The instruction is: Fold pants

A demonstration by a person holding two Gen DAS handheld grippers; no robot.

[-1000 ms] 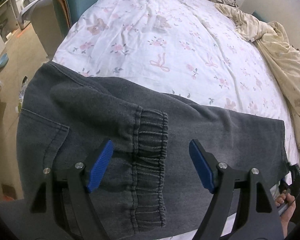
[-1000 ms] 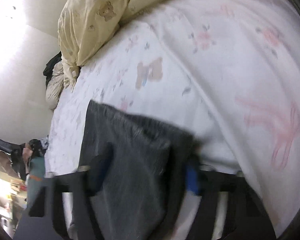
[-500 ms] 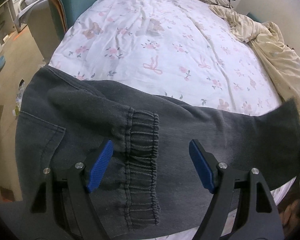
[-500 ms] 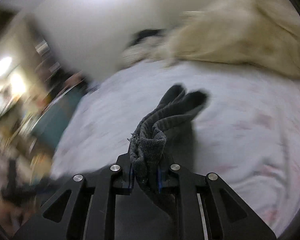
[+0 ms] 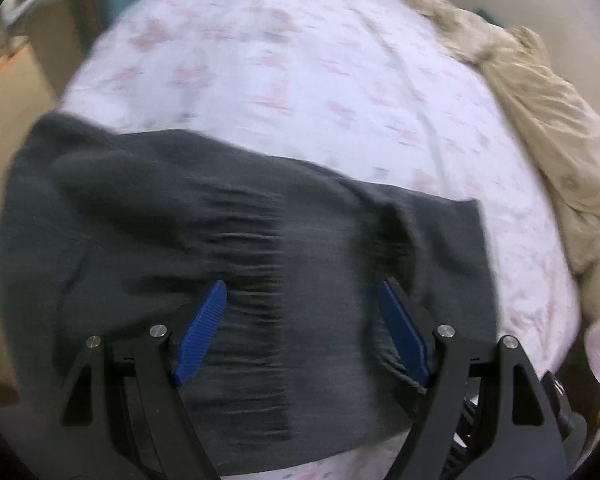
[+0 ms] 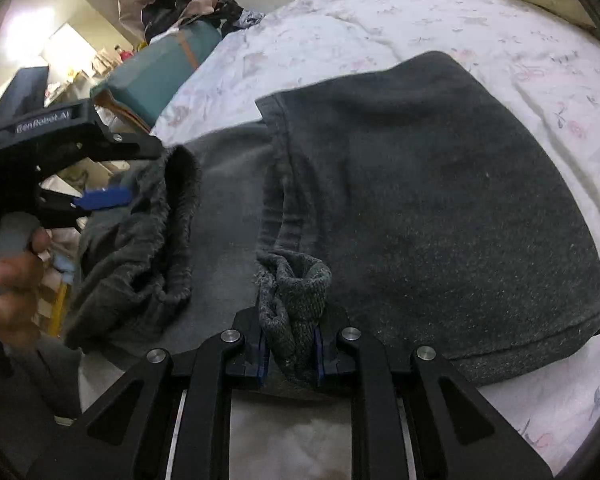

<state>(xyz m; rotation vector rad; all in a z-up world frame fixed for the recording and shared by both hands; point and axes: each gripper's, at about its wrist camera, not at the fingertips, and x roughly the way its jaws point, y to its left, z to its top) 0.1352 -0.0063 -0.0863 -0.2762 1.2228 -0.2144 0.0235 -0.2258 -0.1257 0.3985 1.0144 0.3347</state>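
Fold step underway: dark grey cotton pants (image 6: 440,184) lie on the floral-sheeted bed (image 6: 500,28), right gripper (image 6: 290,350) clenched on a bunched hem, folded over. Left gripper (image 5: 302,328) hovers released; blurry, probably near the cuff. Next: lay hem flat, release.

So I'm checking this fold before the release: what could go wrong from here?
1. The right gripper pinches only a bunched fabric edge of the pants; it could slip out or drop in a lump.
2. The left gripper hangs open over the elastic band, so nothing pins the pants and the lower layer could drag.
3. The pants lie near the edge of the bed; a tug might slide them off.
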